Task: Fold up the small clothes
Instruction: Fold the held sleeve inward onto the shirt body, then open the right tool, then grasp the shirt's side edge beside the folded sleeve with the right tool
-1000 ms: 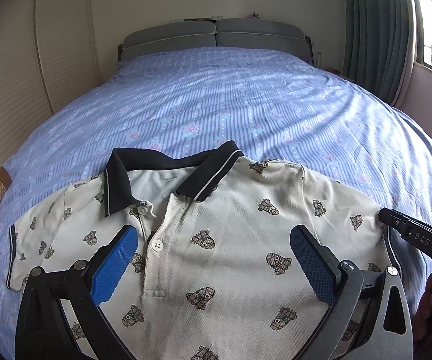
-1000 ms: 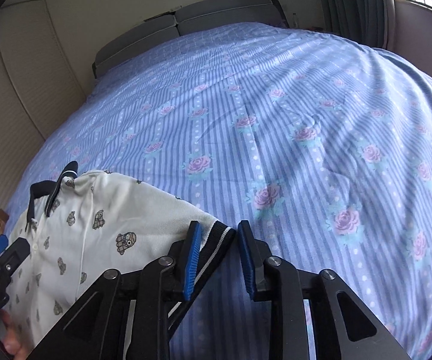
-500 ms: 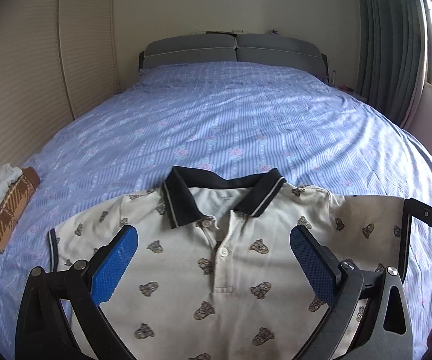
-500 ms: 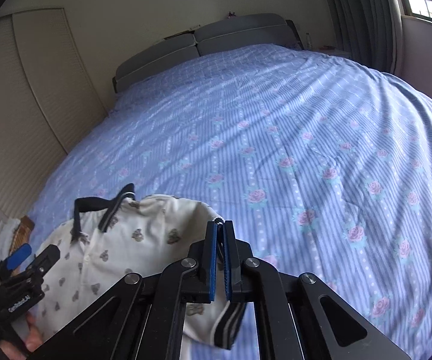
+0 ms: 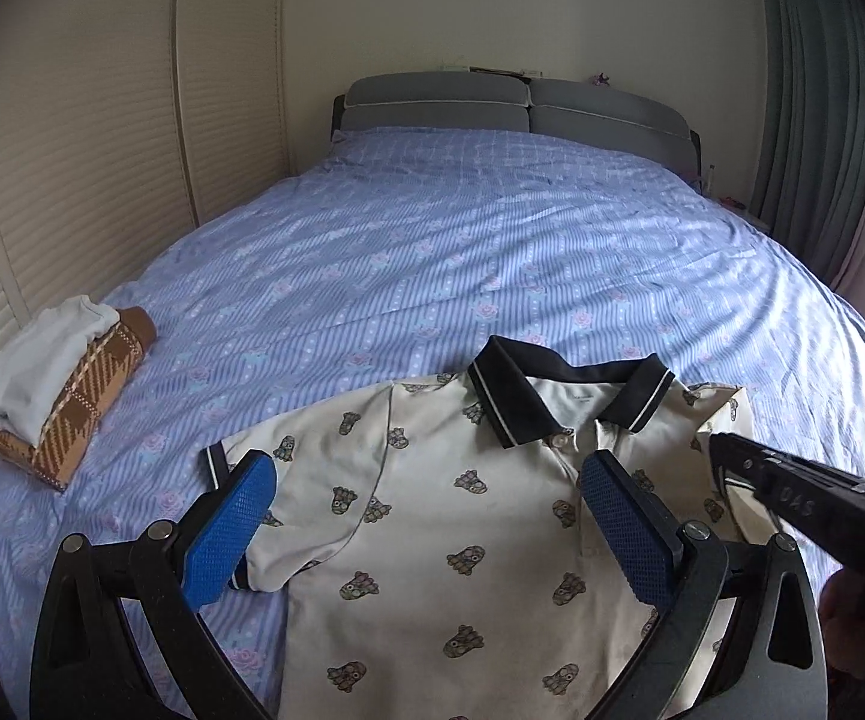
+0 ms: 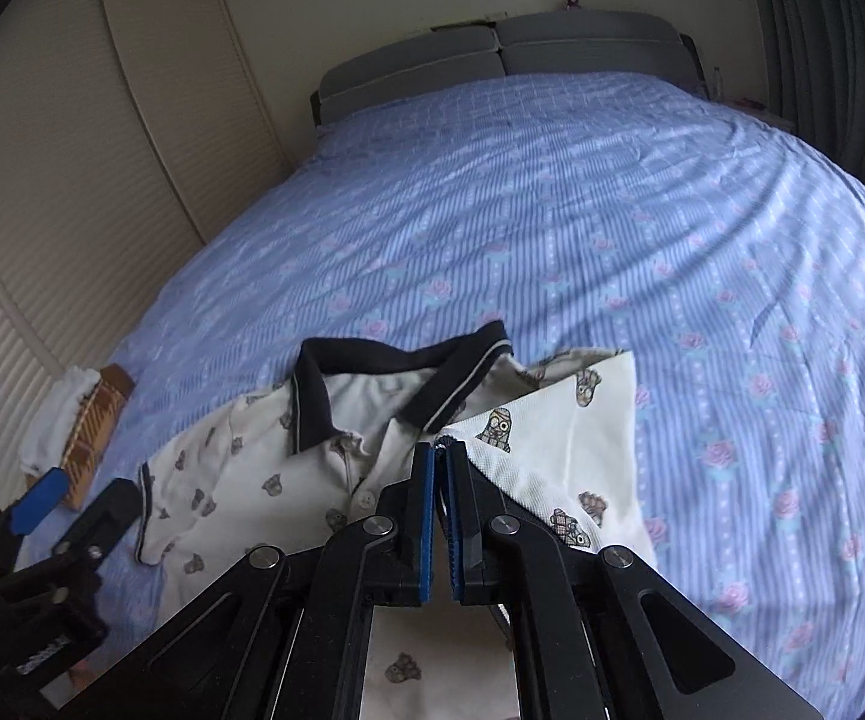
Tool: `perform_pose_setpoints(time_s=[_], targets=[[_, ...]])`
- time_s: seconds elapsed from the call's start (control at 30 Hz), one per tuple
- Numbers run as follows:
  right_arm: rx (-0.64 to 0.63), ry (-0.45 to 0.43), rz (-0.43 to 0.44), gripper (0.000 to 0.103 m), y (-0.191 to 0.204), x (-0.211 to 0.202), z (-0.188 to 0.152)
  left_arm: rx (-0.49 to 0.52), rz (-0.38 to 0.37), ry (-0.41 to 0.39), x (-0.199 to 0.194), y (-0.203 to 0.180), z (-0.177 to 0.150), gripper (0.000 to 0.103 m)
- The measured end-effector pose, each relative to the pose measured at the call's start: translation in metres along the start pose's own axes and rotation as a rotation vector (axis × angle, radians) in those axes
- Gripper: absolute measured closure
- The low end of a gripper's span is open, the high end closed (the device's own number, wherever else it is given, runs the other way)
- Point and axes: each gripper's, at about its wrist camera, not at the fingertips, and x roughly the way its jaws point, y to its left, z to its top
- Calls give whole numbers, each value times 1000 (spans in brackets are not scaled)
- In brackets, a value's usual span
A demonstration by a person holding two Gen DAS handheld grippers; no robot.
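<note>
Soft window daylight, dark fisheye corners

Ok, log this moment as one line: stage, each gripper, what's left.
stage: folding polo shirt | right gripper: shut on sleeve, over shirt front | left gripper: open, empty | left: other sleeve flat

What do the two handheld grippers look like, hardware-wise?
Both match: the left gripper and right gripper have black linkage frames with silver pivot screws and bright blue textured finger pads. White lettering is printed on the right gripper's black body, seen in the left wrist view. No cables visible.
</note>
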Motion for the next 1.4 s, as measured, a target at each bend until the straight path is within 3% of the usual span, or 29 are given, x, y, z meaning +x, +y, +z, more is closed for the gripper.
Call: perform_pose_setpoints(time_s=[0.23,0.33,0.5,0.73,0.8,0.83,0.97,1.03,1.1,1.17,1.4], targets=[[82,97,21,98,-18,50,-25,17,-7,21,7,2,-13,0],[71,57,22,96,-19,35,-31,19,-14,26,8,-1,-17,0],[27,-31,-47,96,-26,-18,-49,29,-40,30,8,-11,-23,0],[-8,-10,-105,95,-40,-48,-84,74,-71,32,5,-30,-32,0],[-26,-20,-119,79,-37,-49,-88,81,-72,33,4,-32,-34,0],[-37,-28,-126,63,-34,-49,-89,81,-71,35,4,-33,-34,0],[-96,-56,-137,60,-20,-48,-88,76,-64,38,4,-30,-36,0],[-143,-31,-178,61,-13,-38,-89,71,-61,41,5,-27,-36,0],[-155,-4,-199,70,-13,-28,-92,70,-56,42,6,-25,-36,0],[-137,25,-195,99,-19,-19,-95,69,-52,42,5,-23,-37,0],[-107,58,-133,100,-23,-22,-108,68,-52,46,7,-22,-38,0]])
